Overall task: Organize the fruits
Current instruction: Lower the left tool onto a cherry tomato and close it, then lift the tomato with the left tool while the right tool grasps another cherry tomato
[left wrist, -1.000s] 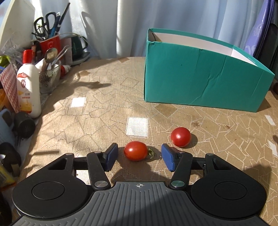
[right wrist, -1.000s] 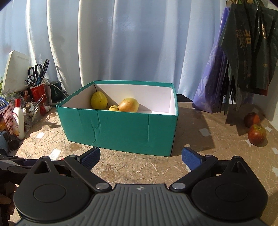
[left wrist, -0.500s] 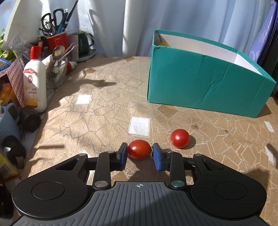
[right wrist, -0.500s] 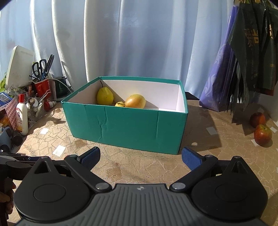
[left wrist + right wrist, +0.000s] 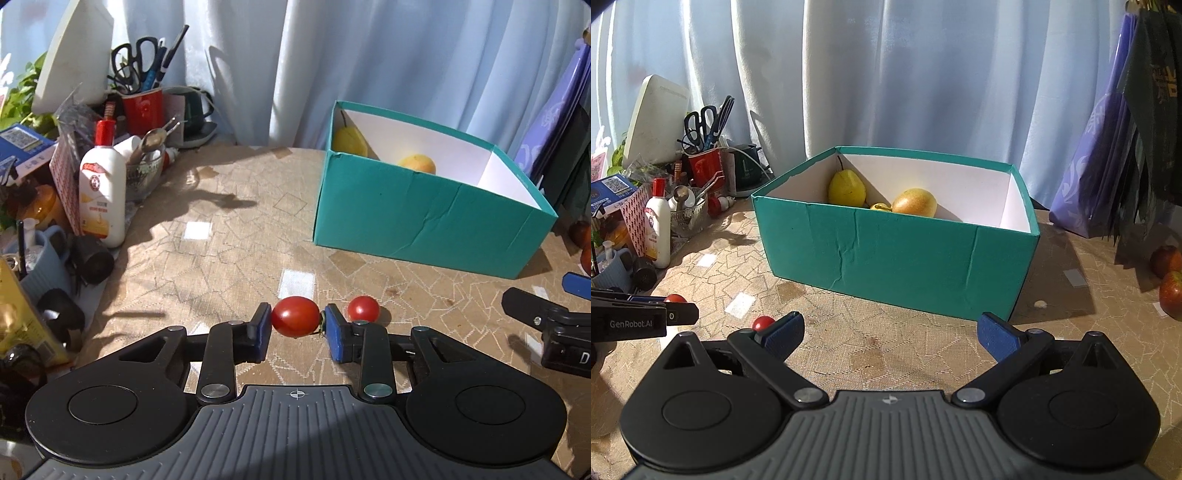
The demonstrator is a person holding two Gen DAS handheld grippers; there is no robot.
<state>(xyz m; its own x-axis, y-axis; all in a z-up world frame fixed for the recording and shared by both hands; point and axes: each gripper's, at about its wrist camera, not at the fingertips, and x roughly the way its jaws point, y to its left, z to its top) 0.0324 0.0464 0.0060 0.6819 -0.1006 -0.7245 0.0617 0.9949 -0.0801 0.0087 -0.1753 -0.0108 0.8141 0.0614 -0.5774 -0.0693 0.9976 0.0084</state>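
Observation:
My left gripper (image 5: 297, 325) is shut on a red cherry tomato (image 5: 295, 316), held a little above the tablecloth. A second cherry tomato (image 5: 363, 308) lies on the cloth just right of it; the right wrist view shows that tomato (image 5: 763, 322) behind my right gripper's left finger. The teal box (image 5: 424, 221) stands at the back right, with a yellow pear (image 5: 846, 187) and a golden fruit (image 5: 915, 202) inside. My right gripper (image 5: 891, 331) is open and empty in front of the box (image 5: 894, 258). Two red apples (image 5: 1167, 260) lie far right.
Clutter crowds the left edge: a white bottle (image 5: 101, 195), a red cup with scissors and pens (image 5: 142, 107), a glass with spoons (image 5: 146, 171), dark cups. Purple and dark bags (image 5: 1108, 177) hang at right. A curtain backs the table.
The left gripper's jaws closed onto the cherry tomato and lifted it off the cloth. The right gripper moved a little, bringing the box nearer and the left gripper into its view.

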